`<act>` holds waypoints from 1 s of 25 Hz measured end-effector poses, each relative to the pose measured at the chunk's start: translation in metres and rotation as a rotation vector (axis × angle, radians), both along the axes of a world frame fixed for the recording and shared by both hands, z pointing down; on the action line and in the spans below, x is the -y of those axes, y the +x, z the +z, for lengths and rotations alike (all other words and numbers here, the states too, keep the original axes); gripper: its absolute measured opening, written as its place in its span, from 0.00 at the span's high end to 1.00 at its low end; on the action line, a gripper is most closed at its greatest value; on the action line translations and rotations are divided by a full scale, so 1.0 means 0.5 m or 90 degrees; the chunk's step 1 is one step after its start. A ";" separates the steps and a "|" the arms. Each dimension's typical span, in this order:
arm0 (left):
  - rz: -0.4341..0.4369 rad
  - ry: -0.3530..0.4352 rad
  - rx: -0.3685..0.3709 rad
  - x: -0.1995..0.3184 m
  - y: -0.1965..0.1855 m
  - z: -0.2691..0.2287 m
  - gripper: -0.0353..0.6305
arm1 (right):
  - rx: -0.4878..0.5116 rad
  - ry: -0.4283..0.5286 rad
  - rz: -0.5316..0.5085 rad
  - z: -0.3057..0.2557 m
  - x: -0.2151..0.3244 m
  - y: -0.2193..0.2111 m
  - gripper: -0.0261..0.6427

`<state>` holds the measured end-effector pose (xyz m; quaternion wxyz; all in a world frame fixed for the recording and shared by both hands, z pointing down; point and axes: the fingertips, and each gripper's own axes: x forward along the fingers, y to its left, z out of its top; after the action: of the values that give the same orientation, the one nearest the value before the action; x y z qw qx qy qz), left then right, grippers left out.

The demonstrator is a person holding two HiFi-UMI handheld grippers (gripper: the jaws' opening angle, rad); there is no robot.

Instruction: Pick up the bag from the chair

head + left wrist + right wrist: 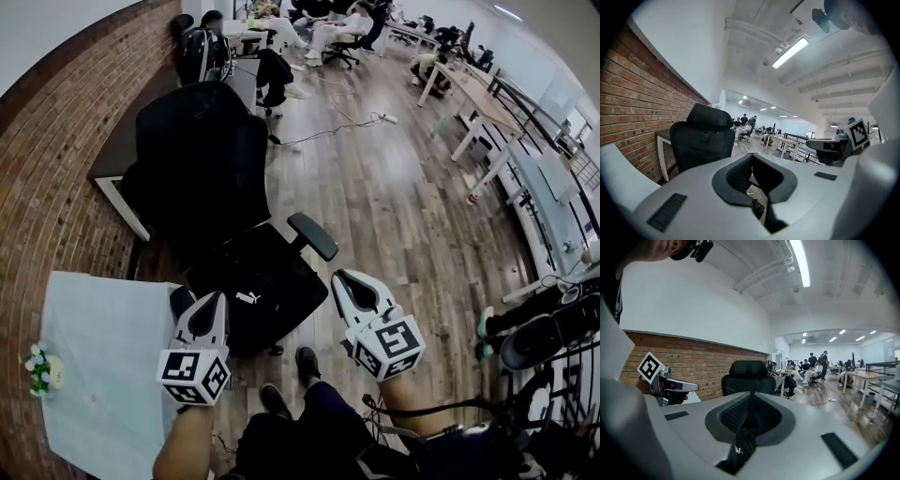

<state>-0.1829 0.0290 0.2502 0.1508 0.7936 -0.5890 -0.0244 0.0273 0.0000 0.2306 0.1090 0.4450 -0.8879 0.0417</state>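
A black bag (267,300) with a small white logo lies over the seat of a black office chair (202,159), between my two grippers. My left gripper (212,298) is at the bag's left edge. Its jaws are shut in the left gripper view (751,161), with dark bag material (773,220) low in the gap. My right gripper (340,278) is at the bag's right edge. It is shut (750,399) on a black strap (743,446) with the white logo, which hangs down from the pads. The chair back (749,376) stands just ahead.
A table with a pale cloth (103,356) and a small flower bunch (42,370) stands at the left against the brick wall (56,187). The person's shoes (305,361) are below the chair. A cable (337,127) crosses the wood floor. White desks (487,122) line the right, and seated people are far back.
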 end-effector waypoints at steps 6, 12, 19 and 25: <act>-0.036 -0.035 0.025 0.077 -0.008 0.043 0.93 | 0.006 -0.037 -0.034 0.055 0.086 -0.004 0.93; -0.067 -0.093 0.013 0.167 -0.005 0.097 0.93 | 0.004 -0.070 -0.057 0.104 0.195 0.025 0.91; -0.097 -0.140 0.033 0.254 0.016 0.160 0.93 | 0.015 -0.131 -0.078 0.194 0.292 0.066 0.77; -0.113 -0.169 0.029 0.304 0.034 0.228 0.93 | 0.006 -0.176 -0.100 0.280 0.329 0.075 0.73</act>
<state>-0.1658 -0.1230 0.3645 0.2383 0.7121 -0.6578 0.0582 0.0646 -0.1645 0.3708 0.1683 0.3545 -0.9063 0.1570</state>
